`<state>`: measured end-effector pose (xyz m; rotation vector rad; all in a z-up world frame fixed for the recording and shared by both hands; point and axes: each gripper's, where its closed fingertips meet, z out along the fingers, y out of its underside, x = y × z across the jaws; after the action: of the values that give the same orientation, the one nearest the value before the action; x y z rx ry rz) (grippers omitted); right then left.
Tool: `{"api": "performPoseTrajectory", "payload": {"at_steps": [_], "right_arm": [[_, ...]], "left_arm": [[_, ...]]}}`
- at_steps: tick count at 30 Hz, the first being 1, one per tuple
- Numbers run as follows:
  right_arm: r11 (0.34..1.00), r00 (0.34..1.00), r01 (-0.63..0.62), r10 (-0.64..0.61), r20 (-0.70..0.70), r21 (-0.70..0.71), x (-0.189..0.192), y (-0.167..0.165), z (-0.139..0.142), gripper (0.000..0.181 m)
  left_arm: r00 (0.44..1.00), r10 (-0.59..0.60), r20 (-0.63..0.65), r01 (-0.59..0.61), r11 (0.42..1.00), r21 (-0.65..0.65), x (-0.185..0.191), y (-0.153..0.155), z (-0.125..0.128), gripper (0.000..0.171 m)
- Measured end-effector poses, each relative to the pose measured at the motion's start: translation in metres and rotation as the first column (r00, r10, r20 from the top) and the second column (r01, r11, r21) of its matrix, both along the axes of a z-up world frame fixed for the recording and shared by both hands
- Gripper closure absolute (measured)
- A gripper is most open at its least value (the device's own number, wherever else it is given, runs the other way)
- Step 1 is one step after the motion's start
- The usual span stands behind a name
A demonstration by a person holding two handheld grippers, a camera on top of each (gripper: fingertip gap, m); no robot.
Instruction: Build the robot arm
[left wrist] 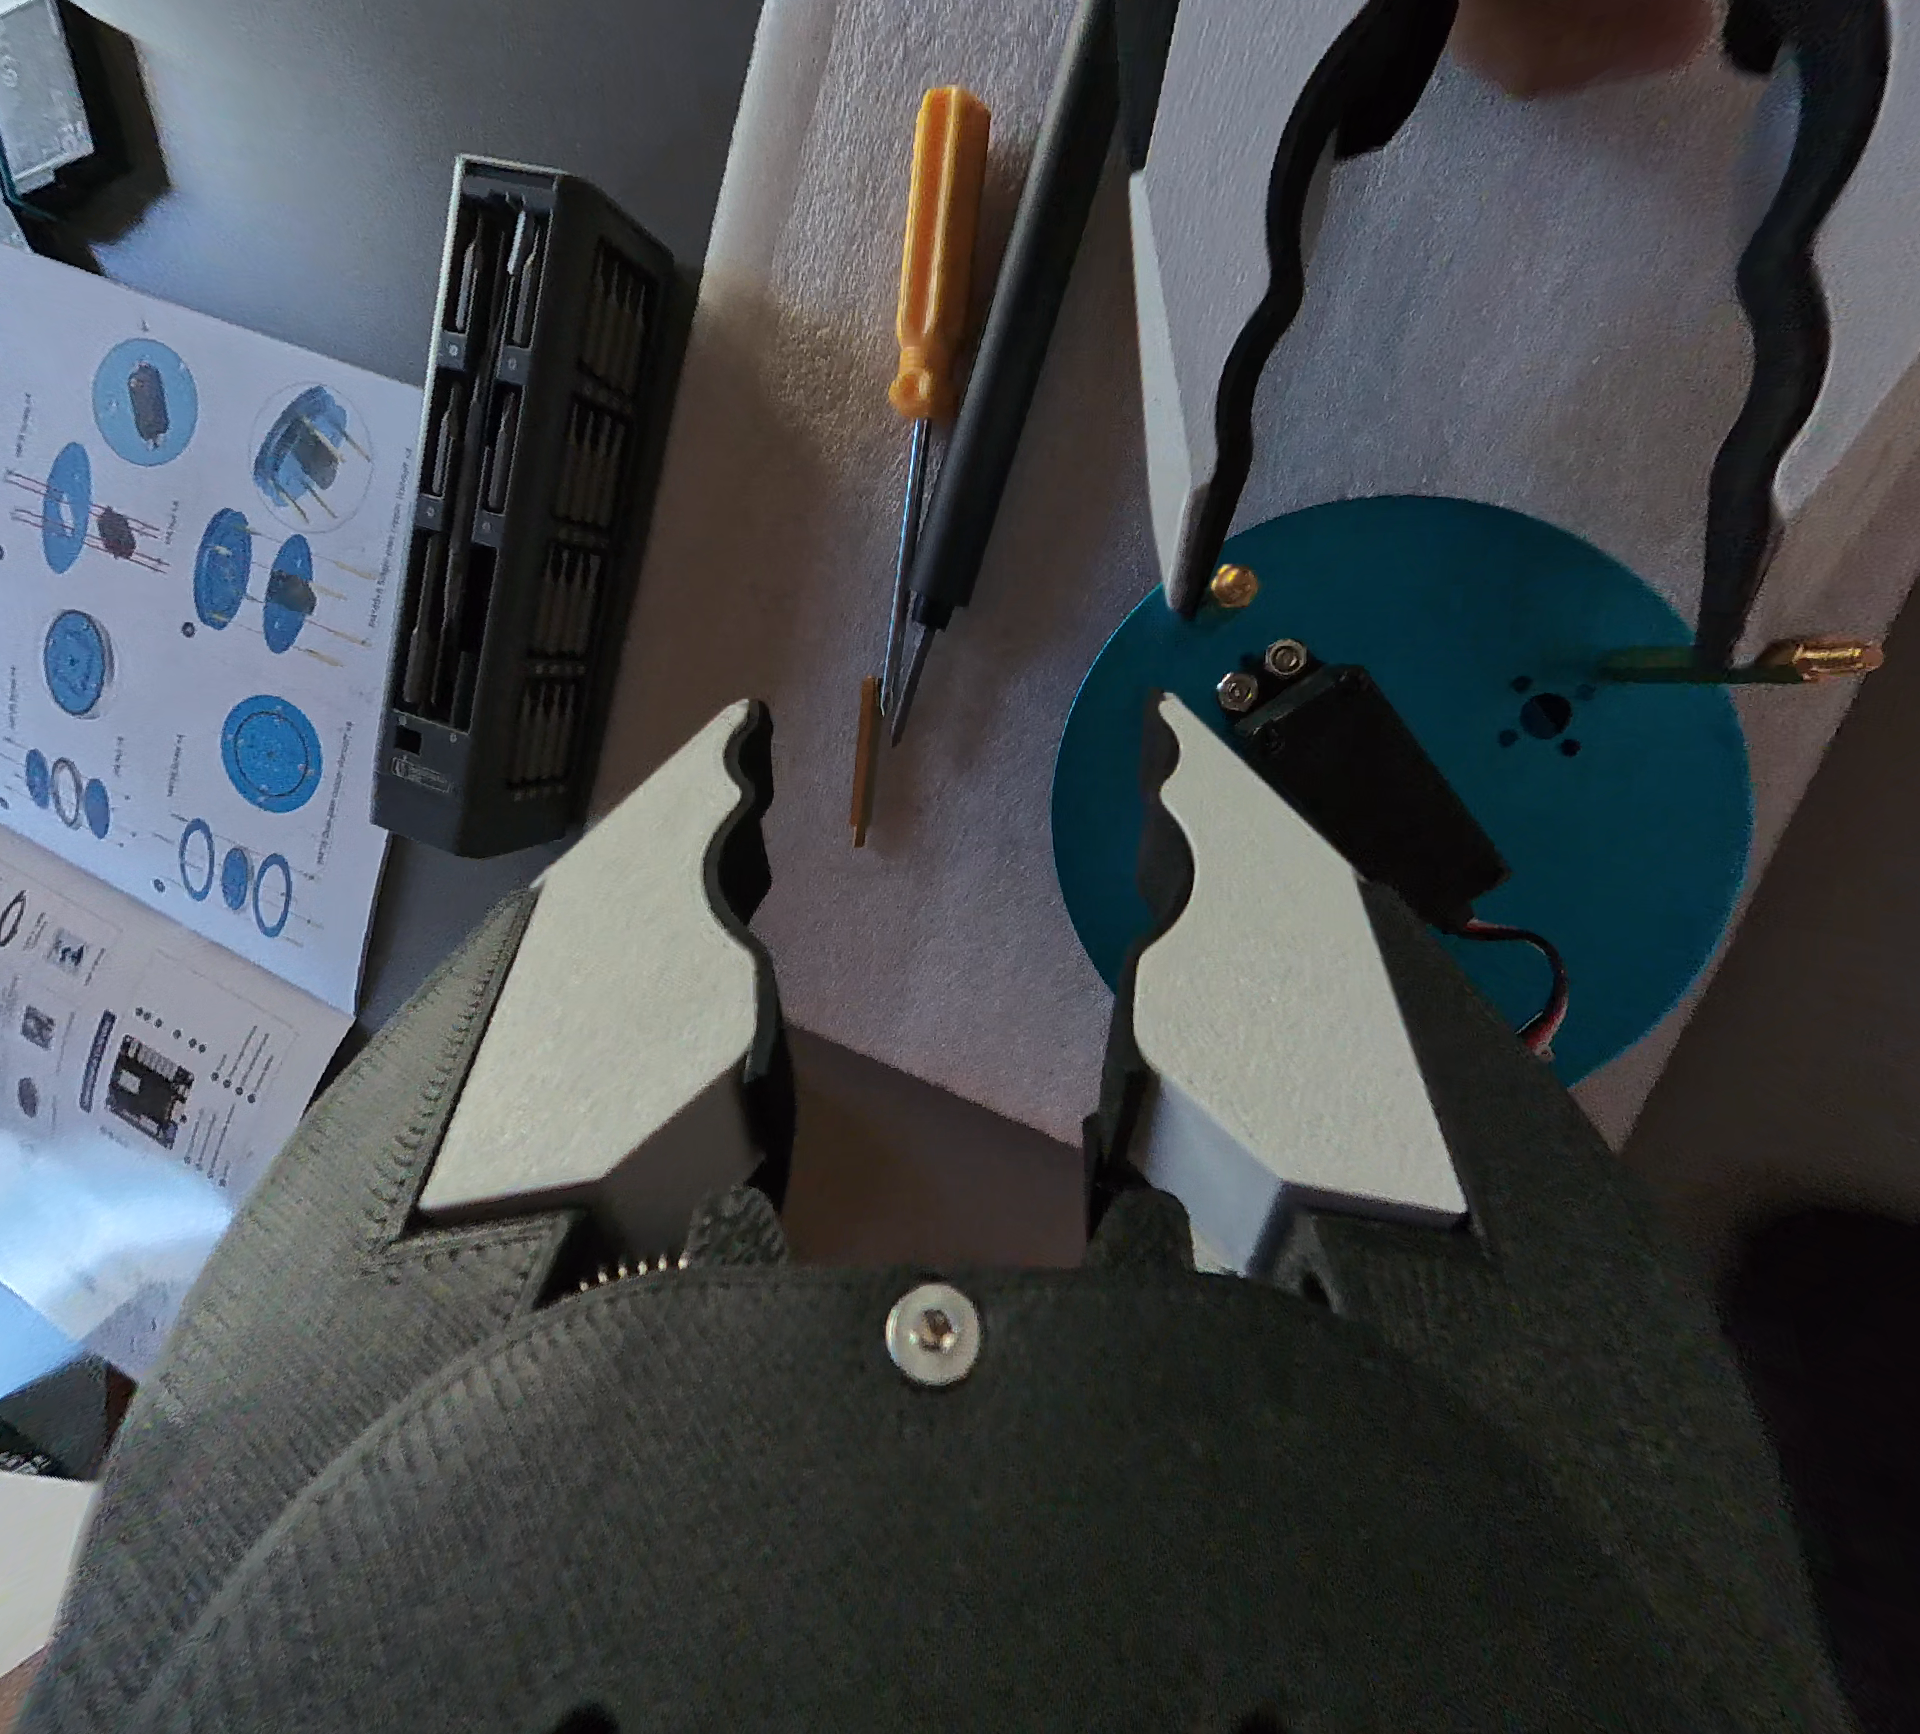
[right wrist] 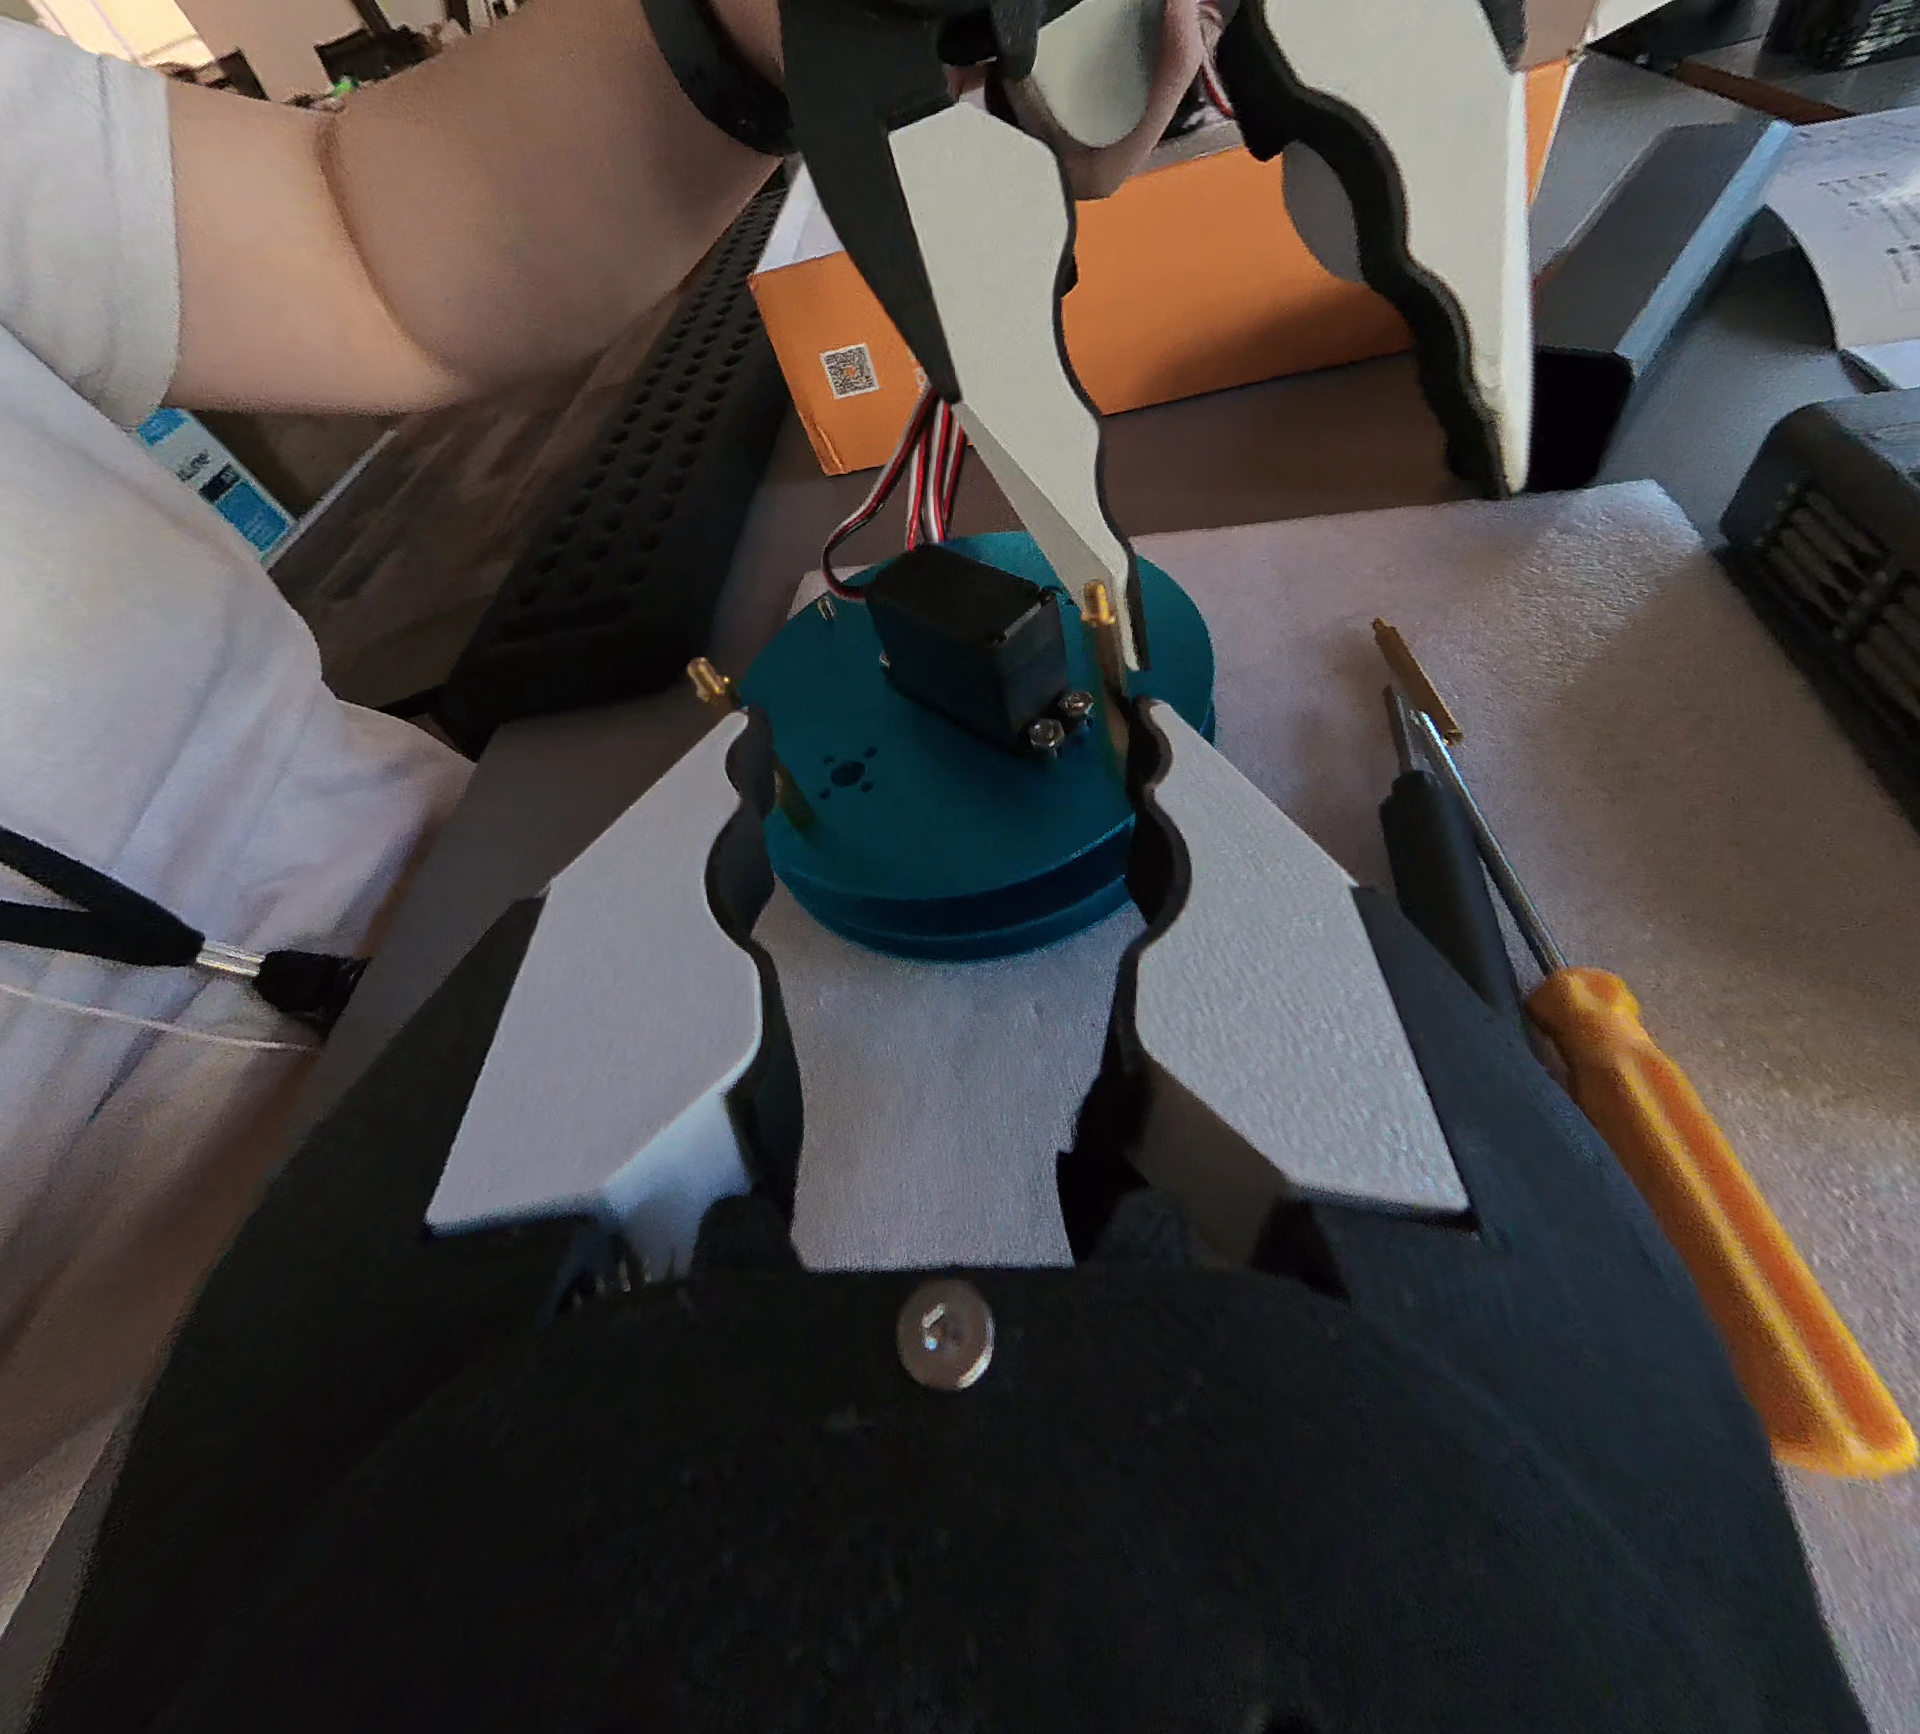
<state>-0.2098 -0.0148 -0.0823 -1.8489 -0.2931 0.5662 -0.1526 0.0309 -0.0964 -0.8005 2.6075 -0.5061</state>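
A teal round disc point(left wrist: 1621, 863) lies flat on a white foam sheet point(left wrist: 935, 936) on the surface, stacked on a second teal disc in the right wrist view. A black servo point(right wrist: 977, 656) with two screws and red-white-black wires point(right wrist: 914, 479) sits on top of it, with brass standoffs point(left wrist: 1234, 585) upright near the rim. The left gripper point(left wrist: 956, 718) hovers with jaws wide apart, one fingertip over the disc's edge. The right gripper point(right wrist: 940, 728) also has wide jaws, straddling the disc and touching a tilted standoff point(left wrist: 1839, 658). An orange-handled screwdriver point(left wrist: 930, 271) and a black-handled driver point(left wrist: 997, 396) lie beside the disc, near a loose brass standoff point(left wrist: 864, 759) and a dark bit case point(left wrist: 520, 500).
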Motion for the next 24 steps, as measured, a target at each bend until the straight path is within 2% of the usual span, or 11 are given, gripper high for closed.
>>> {"api": "performPoseTrajectory", "payload": {"at_steps": [7,11,16,19,22,24], "right_arm": [[0.998,0.999,0.042,-0.042,0.0,0.035,0.02,0.008,0.01,0.133],[1.0,0.998,-0.018,0.018,-0.052,0.006,0.01,0.007,0.007,0.133],[1.0,0.999,0.016,-0.016,-0.029,-0.001,0.008,-0.007,0.002,0.13],[0.993,0.993,0.115,-0.114,-0.033,0.028,0.019,-0.015,0.007,0.128],[0.99,0.989,0.134,-0.131,-0.062,0.04,0.017,-0.025,0.009,0.128],[0.99,0.989,0.136,-0.134,-0.071,0.032,0.014,-0.03,0.006,0.128]], "left_arm": [[1.0,0.025,0.017,-0.024,0.999,-0.038,0.002,0.007,0.011,0.1],[0.997,0.066,0.028,-0.064,0.996,-0.07,0.004,0.018,0.02,0.104],[0.993,0.112,0.048,-0.108,0.991,-0.078,0.009,0.041,0.023,0.109],[0.99,0.135,-0.033,-0.138,0.986,-0.096,0.015,0.053,0.008,0.116],[0.98,0.081,-0.183,-0.108,0.984,-0.144,0.012,0.044,-0.015,0.141],[0.967,0.067,-0.246,-0.104,0.984,-0.143,0.012,0.04,-0.027,0.143]]}}
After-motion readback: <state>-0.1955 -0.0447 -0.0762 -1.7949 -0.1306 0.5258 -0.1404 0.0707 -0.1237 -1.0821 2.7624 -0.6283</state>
